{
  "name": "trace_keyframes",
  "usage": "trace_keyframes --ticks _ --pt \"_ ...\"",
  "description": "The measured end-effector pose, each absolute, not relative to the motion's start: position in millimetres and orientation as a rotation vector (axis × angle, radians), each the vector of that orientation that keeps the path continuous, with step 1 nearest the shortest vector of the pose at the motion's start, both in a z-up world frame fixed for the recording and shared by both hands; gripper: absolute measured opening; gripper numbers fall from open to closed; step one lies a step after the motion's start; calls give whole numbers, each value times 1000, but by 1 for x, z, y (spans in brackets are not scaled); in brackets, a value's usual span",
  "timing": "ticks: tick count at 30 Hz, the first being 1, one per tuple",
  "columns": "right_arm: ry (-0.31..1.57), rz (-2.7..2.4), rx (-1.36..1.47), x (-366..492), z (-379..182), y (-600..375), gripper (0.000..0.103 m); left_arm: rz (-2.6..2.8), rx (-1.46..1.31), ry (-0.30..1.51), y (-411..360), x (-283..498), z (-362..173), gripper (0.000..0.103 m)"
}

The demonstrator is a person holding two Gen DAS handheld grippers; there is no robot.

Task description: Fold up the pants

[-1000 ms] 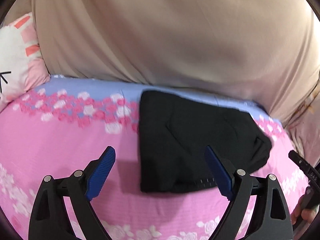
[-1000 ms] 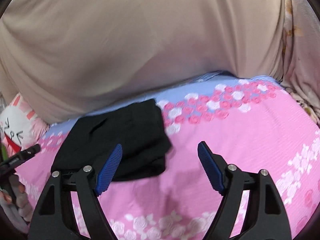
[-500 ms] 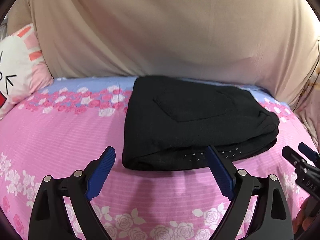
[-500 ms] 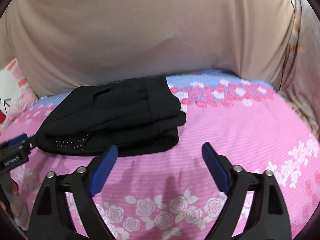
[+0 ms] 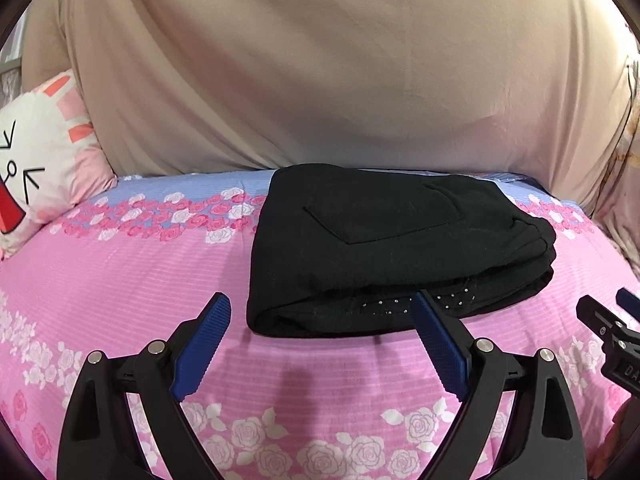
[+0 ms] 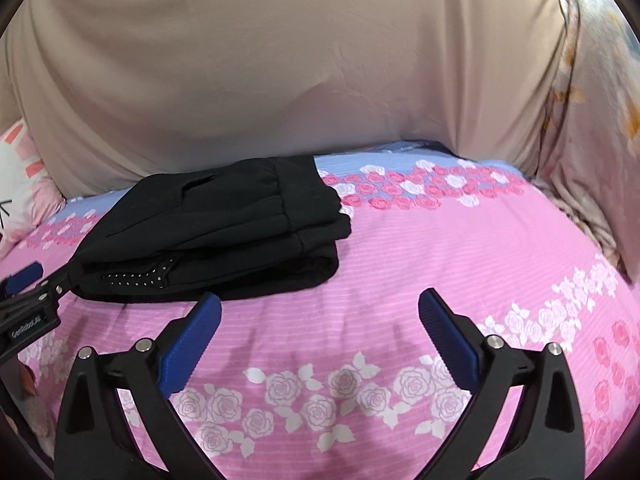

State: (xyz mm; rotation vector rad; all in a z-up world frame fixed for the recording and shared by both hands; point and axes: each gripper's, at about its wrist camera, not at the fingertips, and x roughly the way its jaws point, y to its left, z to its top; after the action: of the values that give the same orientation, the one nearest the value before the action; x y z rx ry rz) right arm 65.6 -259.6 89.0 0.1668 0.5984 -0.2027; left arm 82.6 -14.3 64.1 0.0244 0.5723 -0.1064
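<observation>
Pants: black pants (image 5: 384, 248) are lying folded in a compact stack near the bed's (image 5: 120, 288) far edge.
Right hand-held gripper (image 6: 320, 332): jaws have just been opening, nothing between them.
Left hand-held gripper (image 5: 322, 334): hanging spread and empty, now nearer the stack.
Meaning: folding is looking finished.

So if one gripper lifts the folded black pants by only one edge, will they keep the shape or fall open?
The black pants would probably fall open: they are soft cloth in loose stacked layers, with nothing holding the folds. The edges sag and curve at the open side, so they look floppy, not stiff. On the smooth pink bedsheet, a push may slide the whole stack.
</observation>
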Motion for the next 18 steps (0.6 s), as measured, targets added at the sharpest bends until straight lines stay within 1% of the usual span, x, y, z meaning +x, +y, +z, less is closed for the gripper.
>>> trace_keyframes --ticks 18 --pt "593 -178 110 52 90 -242 97 -36 36 526 -14 63 68 90"
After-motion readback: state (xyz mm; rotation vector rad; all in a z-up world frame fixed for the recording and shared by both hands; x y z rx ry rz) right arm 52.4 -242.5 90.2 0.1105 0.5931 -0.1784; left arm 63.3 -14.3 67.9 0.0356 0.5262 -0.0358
